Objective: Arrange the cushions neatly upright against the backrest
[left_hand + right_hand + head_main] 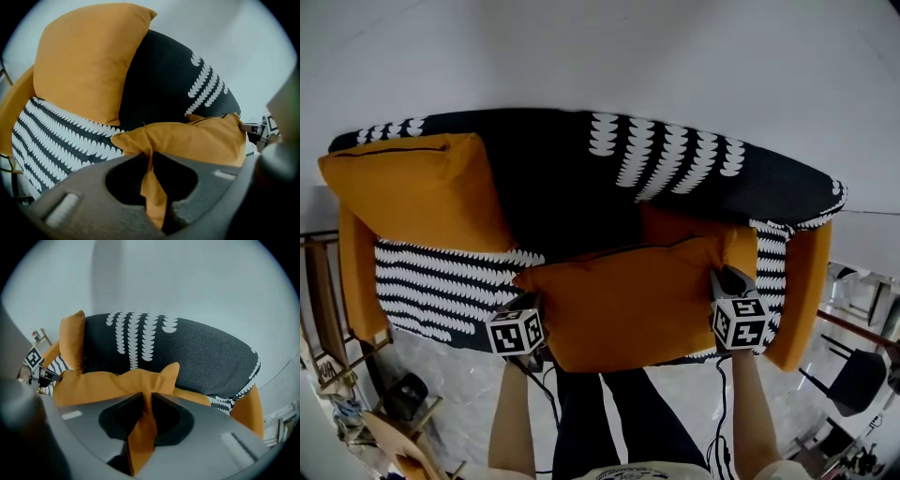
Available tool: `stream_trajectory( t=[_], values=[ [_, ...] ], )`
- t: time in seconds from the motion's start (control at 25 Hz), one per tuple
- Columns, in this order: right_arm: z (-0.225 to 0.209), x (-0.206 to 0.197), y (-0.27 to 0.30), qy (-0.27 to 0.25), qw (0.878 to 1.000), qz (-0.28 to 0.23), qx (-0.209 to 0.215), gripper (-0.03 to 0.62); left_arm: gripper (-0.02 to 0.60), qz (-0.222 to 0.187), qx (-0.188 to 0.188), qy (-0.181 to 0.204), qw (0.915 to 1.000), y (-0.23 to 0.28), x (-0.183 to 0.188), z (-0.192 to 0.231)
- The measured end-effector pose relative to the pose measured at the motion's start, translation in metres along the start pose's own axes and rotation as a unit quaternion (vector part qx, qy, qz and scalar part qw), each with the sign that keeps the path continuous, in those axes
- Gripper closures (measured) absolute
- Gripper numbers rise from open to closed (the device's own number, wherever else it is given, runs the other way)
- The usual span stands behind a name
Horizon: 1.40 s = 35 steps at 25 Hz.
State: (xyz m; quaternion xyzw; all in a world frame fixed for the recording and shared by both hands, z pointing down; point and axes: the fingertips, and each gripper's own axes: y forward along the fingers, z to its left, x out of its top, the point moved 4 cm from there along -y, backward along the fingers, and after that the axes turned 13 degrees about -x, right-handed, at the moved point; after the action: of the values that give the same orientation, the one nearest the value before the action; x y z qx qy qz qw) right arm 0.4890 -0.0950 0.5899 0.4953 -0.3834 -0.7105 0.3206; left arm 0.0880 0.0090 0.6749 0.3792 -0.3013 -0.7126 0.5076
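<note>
An orange cushion point(628, 300) lies flat across the front of the sofa seat, between my two grippers. My left gripper point(528, 314) is shut on its left corner, and orange fabric is pinched between the jaws point(151, 176). My right gripper point(724, 281) is shut on the cushion's right corner point(145, 416). A second orange cushion point(417, 192) stands upright against the black backrest point(581, 178) at the sofa's left end. It also fills the upper left of the left gripper view point(84, 56).
The sofa has orange armrests point(802, 291) and a striped black-and-white seat point(441, 281). Wooden furniture point(328, 319) stands at the left, a dark chair point(853, 375) at the right. The person's legs point(609, 412) are close to the sofa's front.
</note>
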Motion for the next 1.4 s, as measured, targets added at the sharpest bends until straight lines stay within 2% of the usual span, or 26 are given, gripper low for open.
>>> stream_trajectory(
  t=[0.2,0.56,0.76,1.04,1.24,1.4],
  values=[
    [0.000,-0.005,-0.019,0.001,1.000,-0.005,-0.002,0.535,0.563,-0.005,0.004,0.019,0.9998,-0.017,-0.007,-0.012],
    [-0.009,-0.022,-0.074,0.024,0.999,-0.020,-0.017,0.549,0.569,-0.017,0.001,0.037,0.9992,-0.059,-0.021,-0.043],
    [-0.017,-0.029,-0.107,0.060,0.997,-0.031,-0.028,0.551,0.571,-0.031,-0.001,0.051,0.9982,-0.084,-0.017,-0.062],
    [-0.040,-0.012,-0.135,0.115,0.991,-0.059,-0.044,0.551,0.571,-0.071,-0.008,0.105,0.9919,-0.108,0.042,-0.095],
    [-0.055,0.023,-0.136,0.126,0.987,-0.094,-0.044,0.554,0.571,-0.105,-0.010,0.150,0.9830,-0.117,0.100,-0.113],
    [-0.065,0.055,-0.133,0.128,0.984,-0.118,-0.046,0.557,0.571,-0.117,-0.010,0.181,0.9764,-0.120,0.144,-0.125]
  ],
)
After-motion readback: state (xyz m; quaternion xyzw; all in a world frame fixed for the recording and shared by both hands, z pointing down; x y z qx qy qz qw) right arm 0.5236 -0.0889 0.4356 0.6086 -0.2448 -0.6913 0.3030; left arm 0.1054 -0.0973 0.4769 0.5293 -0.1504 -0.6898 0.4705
